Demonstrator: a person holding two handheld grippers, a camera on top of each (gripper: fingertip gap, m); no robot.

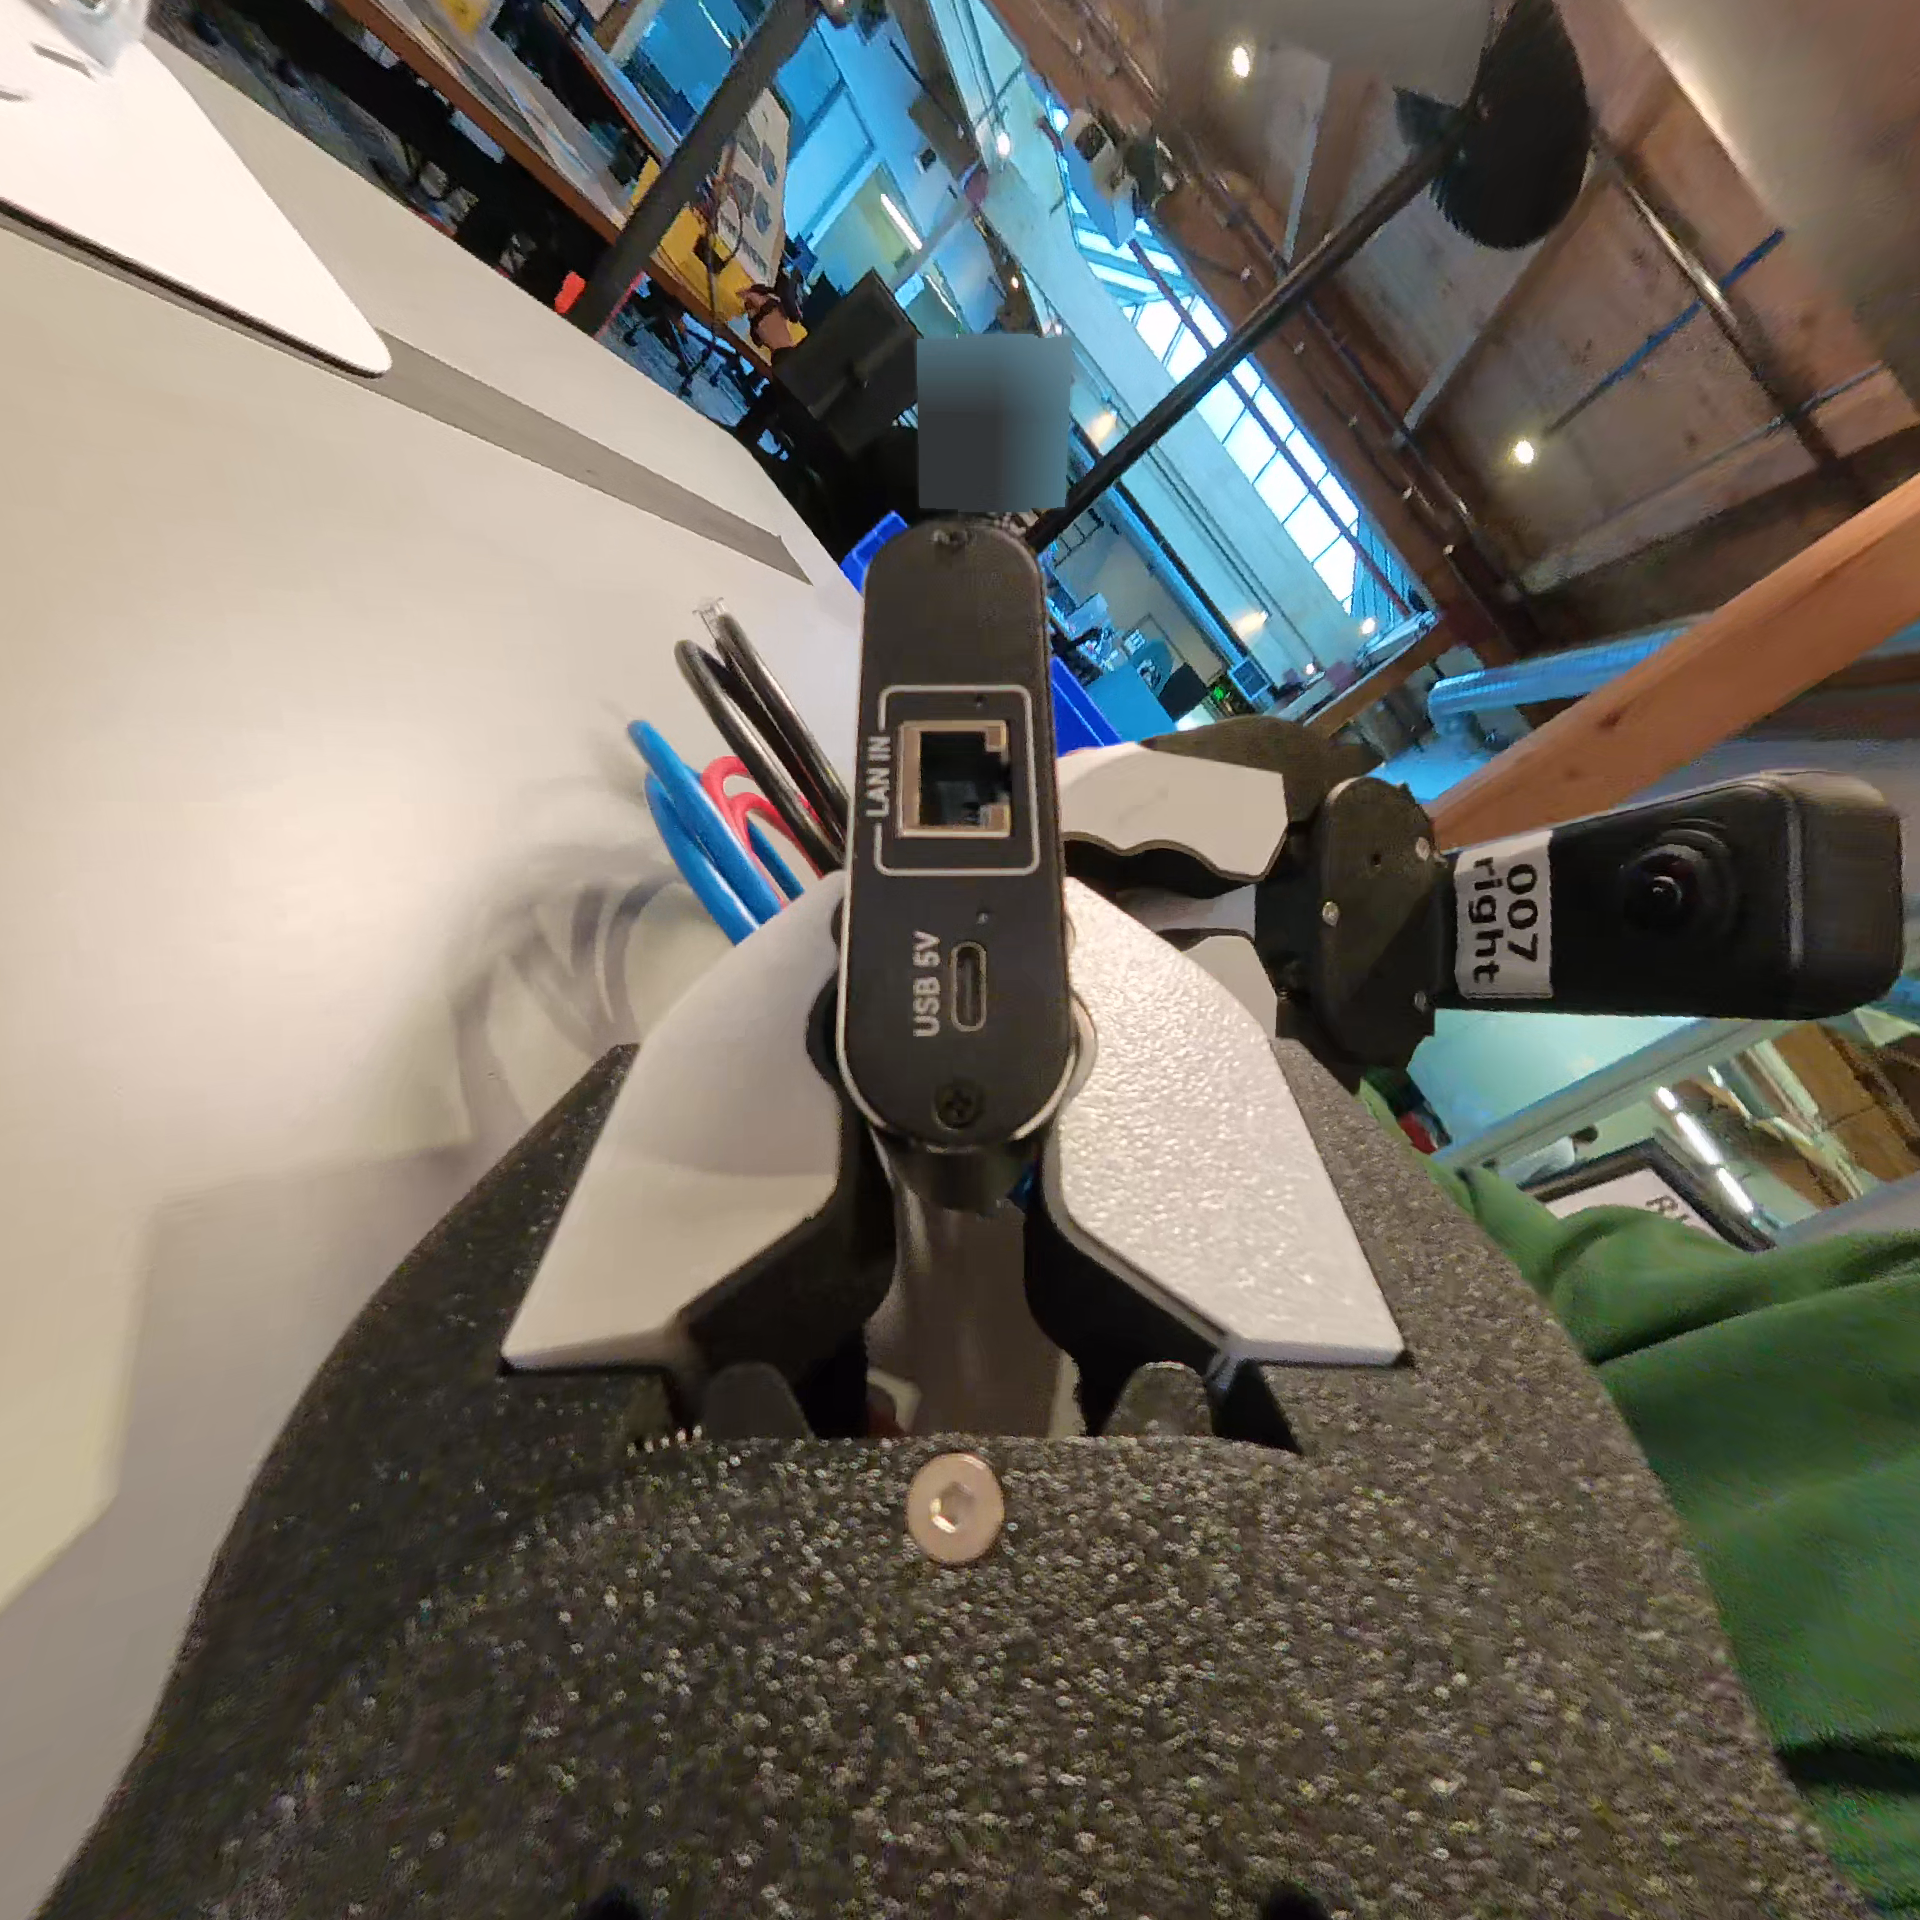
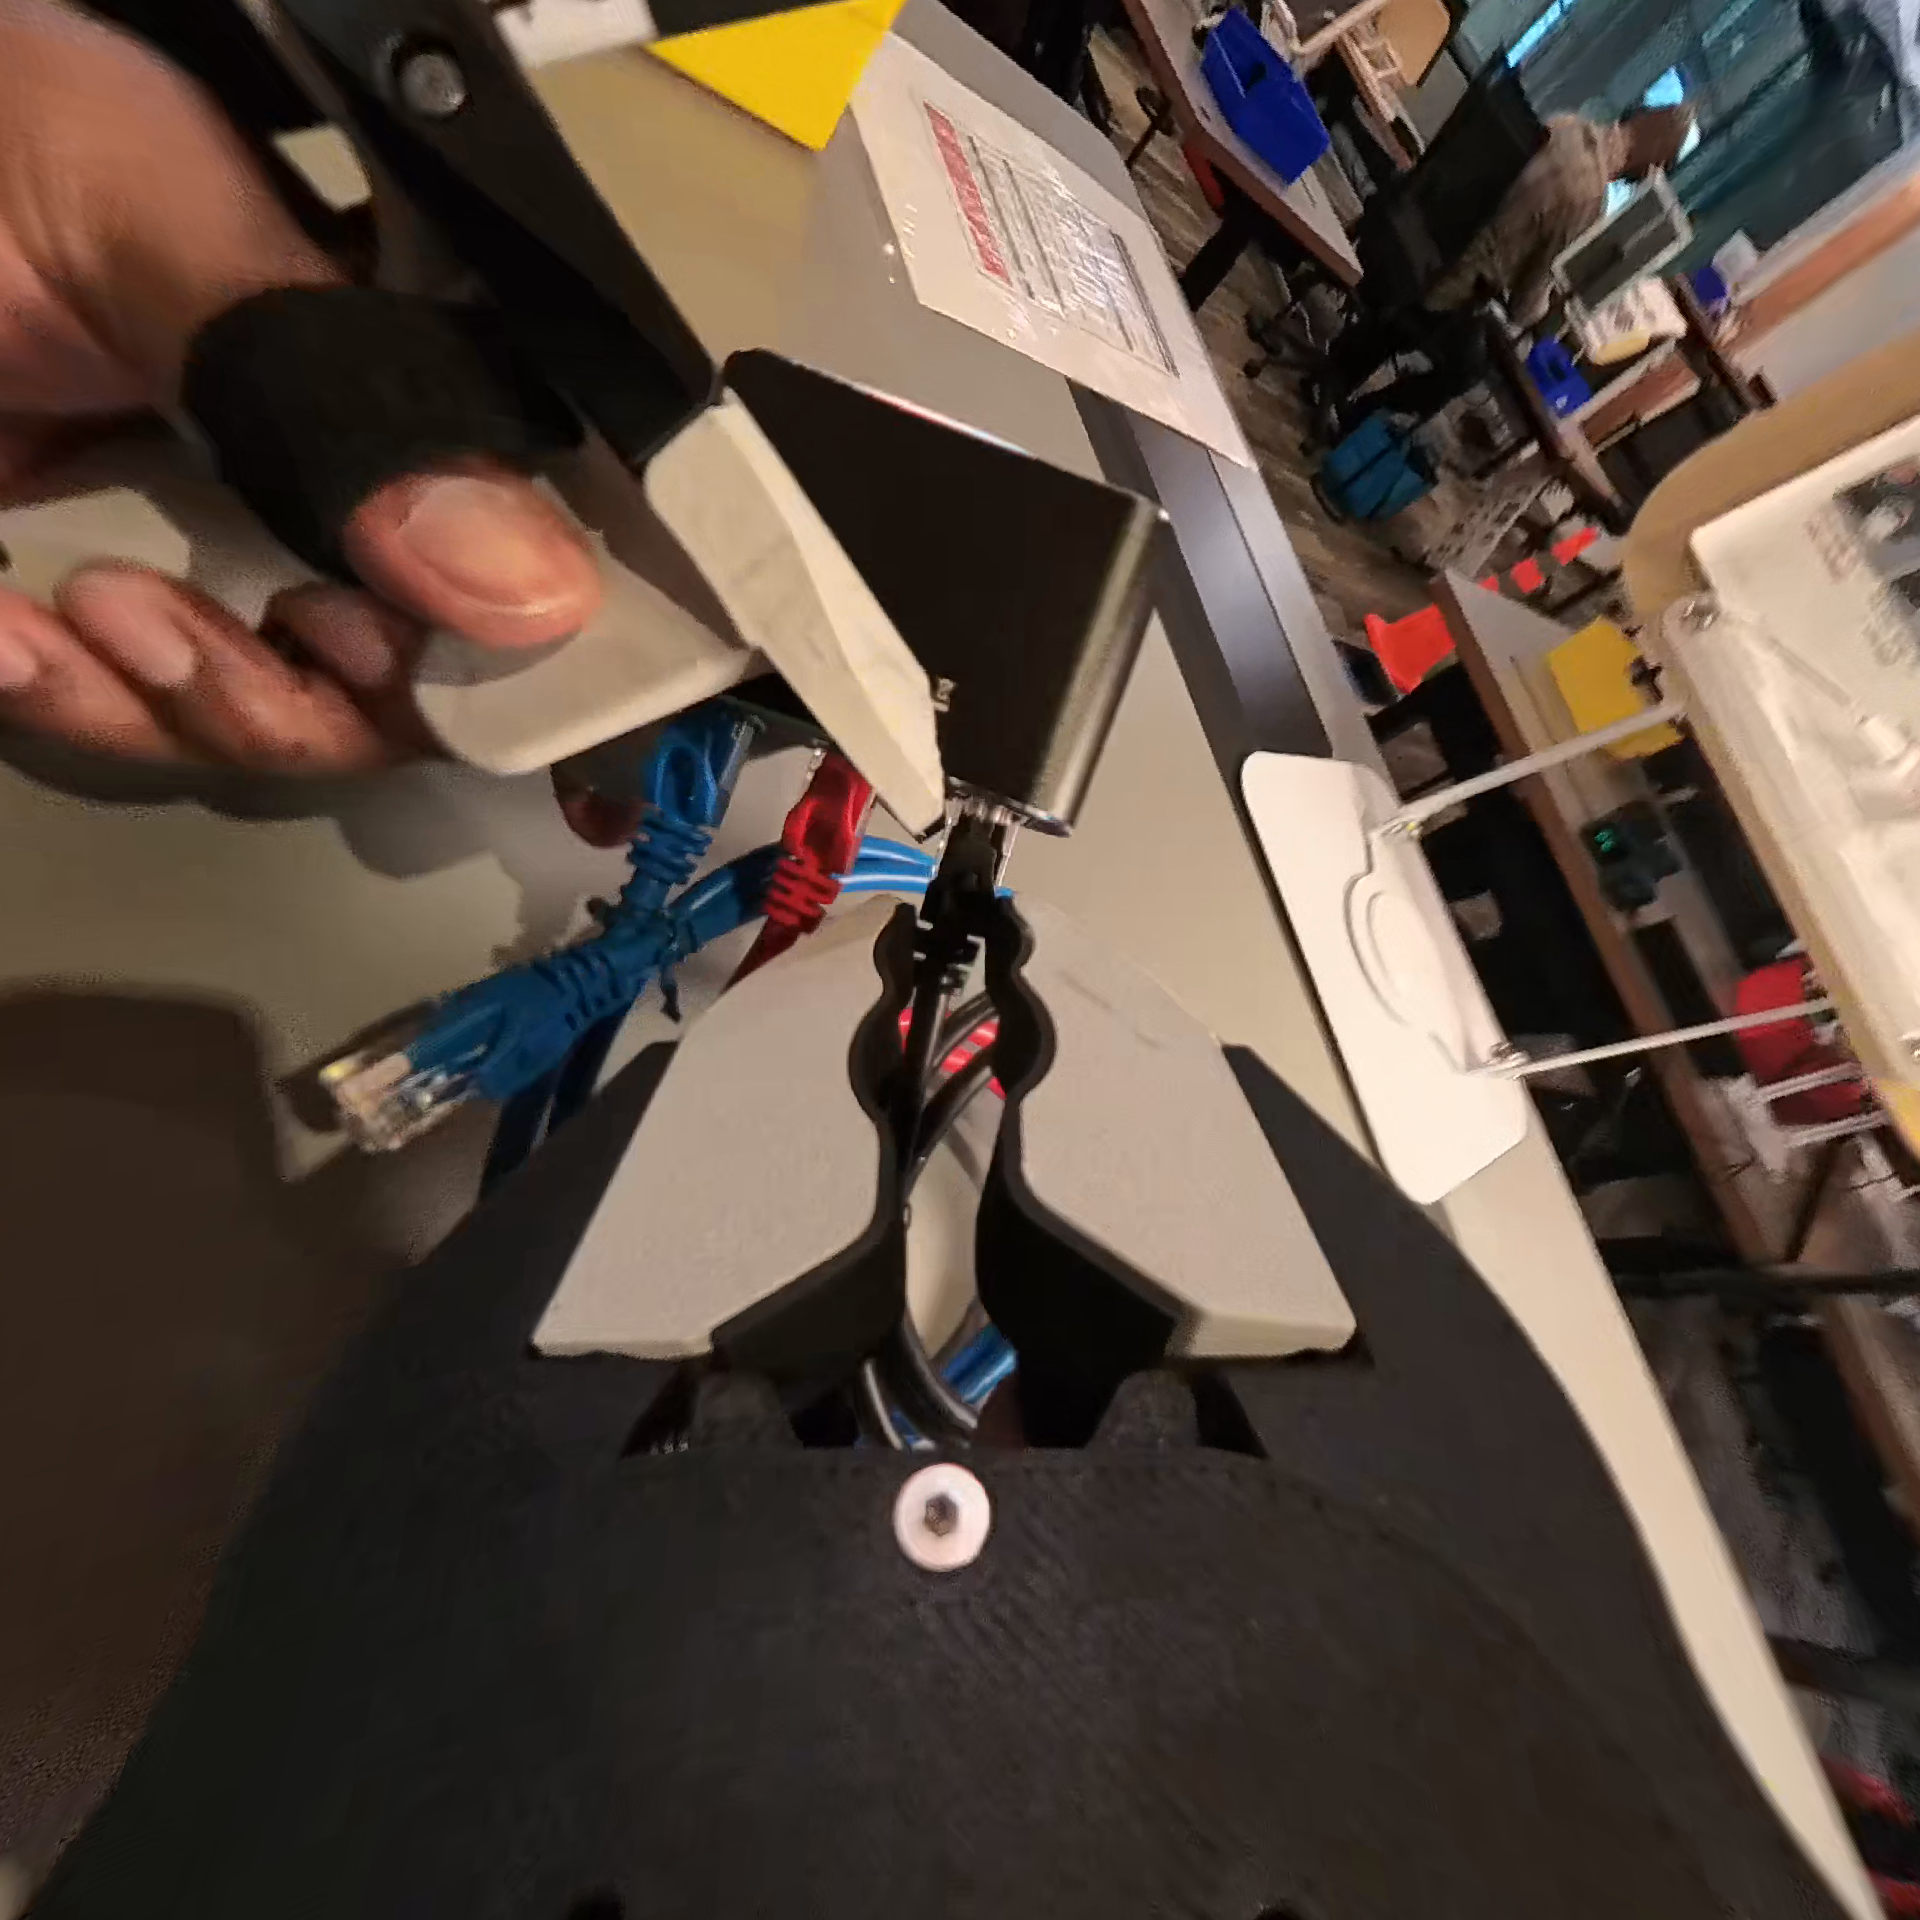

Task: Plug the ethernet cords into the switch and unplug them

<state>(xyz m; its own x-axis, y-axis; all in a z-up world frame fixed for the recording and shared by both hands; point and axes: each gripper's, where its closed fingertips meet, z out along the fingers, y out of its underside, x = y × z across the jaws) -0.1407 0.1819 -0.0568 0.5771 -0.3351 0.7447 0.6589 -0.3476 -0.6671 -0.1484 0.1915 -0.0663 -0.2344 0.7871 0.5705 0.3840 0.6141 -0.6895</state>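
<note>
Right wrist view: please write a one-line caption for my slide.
Right gripper pinches the black cord's plug at the switch, which the left gripper holds; red cord plugged beside it.

The switch (image 1: 956, 831) fills the space between the left gripper's (image 1: 956, 1049) fingers, so nothing more can pass there. Close on its right stands the right gripper (image 1: 1174, 821), closed on the black cord (image 2: 951, 935). Under the switch the way is crowded: blue cords (image 2: 665, 821), a red cord (image 2: 816, 842) and a loose blue plug (image 2: 390, 1081) (lying beside). The table (image 1: 312, 644) to the left offers open surface. A white plate (image 2: 1371, 966) lies at the table edge.
</note>
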